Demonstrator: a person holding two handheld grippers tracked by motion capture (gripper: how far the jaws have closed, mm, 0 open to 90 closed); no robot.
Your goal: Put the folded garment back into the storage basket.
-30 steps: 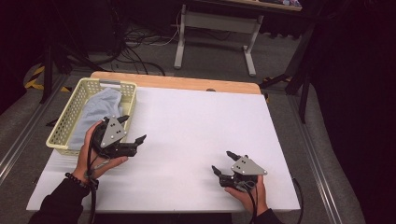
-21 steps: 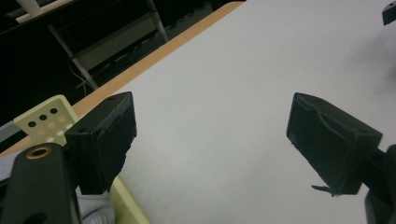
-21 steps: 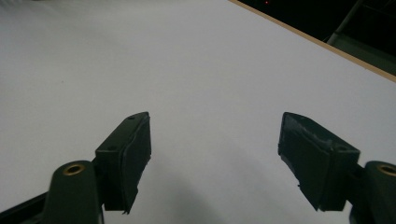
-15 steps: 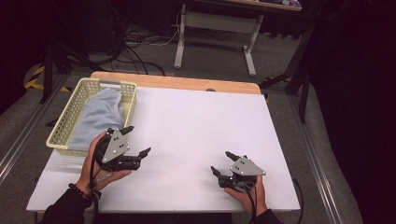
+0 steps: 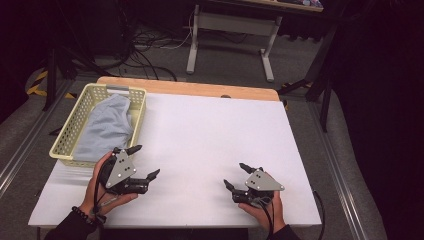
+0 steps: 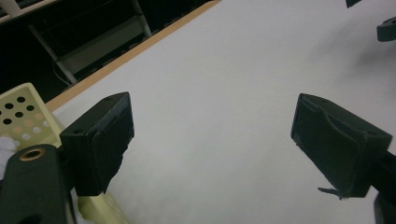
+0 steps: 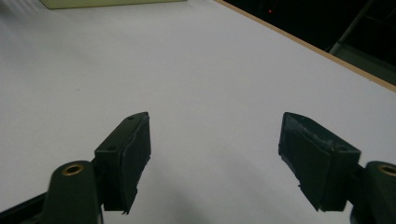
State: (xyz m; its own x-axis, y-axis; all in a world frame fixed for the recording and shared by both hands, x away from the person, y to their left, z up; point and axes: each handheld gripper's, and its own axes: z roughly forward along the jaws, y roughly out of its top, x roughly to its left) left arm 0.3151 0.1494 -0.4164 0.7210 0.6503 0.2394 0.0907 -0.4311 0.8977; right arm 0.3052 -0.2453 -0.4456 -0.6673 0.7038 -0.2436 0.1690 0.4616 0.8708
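Basket [image 5: 75,127] with grey cloth [image 5: 107,127] sits just behind the left claw [image 5: 145,162]; both claws, left and right [image 5: 236,176], are wide open, holding nothing

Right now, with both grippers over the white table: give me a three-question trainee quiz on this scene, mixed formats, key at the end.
1. True or false: the pale grey-blue cloth lies inside the pale yellow perforated plastic basket.
2. Multiple choice: the basket sits at the table's A) far left B) far right C) near right.
3. Short answer: how do the jaws of the left gripper and the right gripper stand, and what is between them?

Key
1. True.
2. A; its near end is beside the left gripper.
3. Both open, nothing between them, over the bare white table top.
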